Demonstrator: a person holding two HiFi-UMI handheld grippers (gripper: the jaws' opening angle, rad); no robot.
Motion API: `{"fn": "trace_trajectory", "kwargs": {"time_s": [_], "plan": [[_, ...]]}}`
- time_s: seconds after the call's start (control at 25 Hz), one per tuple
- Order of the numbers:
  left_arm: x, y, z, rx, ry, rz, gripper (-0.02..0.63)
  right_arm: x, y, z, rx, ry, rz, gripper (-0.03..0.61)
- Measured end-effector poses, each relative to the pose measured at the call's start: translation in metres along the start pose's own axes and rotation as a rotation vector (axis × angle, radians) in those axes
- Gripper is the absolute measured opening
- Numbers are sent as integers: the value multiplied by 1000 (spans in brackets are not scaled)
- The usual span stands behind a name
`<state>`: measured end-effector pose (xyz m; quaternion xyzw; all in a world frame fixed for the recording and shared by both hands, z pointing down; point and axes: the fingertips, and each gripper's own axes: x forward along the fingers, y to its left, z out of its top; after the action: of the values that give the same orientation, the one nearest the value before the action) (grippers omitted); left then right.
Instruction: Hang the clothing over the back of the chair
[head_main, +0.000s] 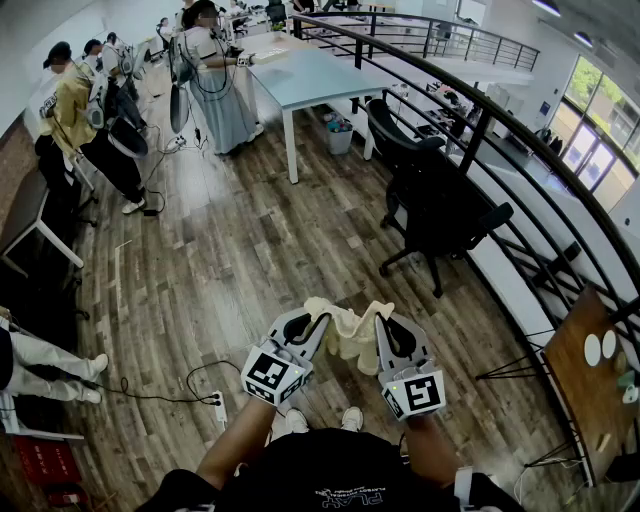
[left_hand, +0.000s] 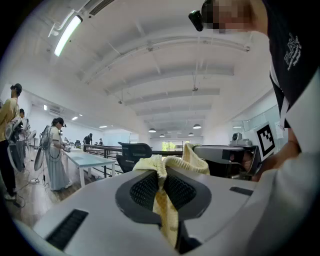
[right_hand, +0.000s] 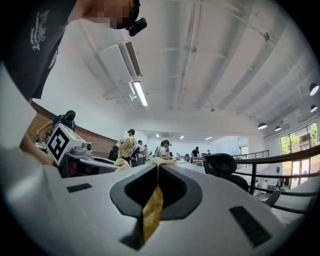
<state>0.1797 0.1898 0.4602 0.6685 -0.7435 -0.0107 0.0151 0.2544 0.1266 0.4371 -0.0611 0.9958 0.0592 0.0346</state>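
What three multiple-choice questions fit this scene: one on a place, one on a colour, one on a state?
1. Where does the nearest black chair stand?
A. beside the railing
B. on a staircase
C. inside a cupboard

2. What colour is the clothing?
A. red
B. pale yellow
C. dark blue

3. How is the clothing held?
A. by one gripper only
B. it already hangs on the chair
C. the left gripper and the right gripper are both shut on it

1 A: the head view shows it next to the railing.
2 B: all views show pale yellow fabric.
3 C: each gripper view shows fabric pinched between its jaws.
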Motion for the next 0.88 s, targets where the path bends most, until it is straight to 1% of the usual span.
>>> {"fn": "trace_trajectory", "kwargs": {"time_s": [0.32, 0.68, 0.88], "plan": [[-16, 18, 2, 15, -9, -10, 35, 8, 17, 0, -16, 14, -24, 23], [-33, 39, -1, 43, -1, -47, 35, 26, 44, -5, 29, 12, -41, 25], [-39, 49, -4, 36, 0, -65, 37, 32, 54, -6, 33, 18, -56, 25]]}}
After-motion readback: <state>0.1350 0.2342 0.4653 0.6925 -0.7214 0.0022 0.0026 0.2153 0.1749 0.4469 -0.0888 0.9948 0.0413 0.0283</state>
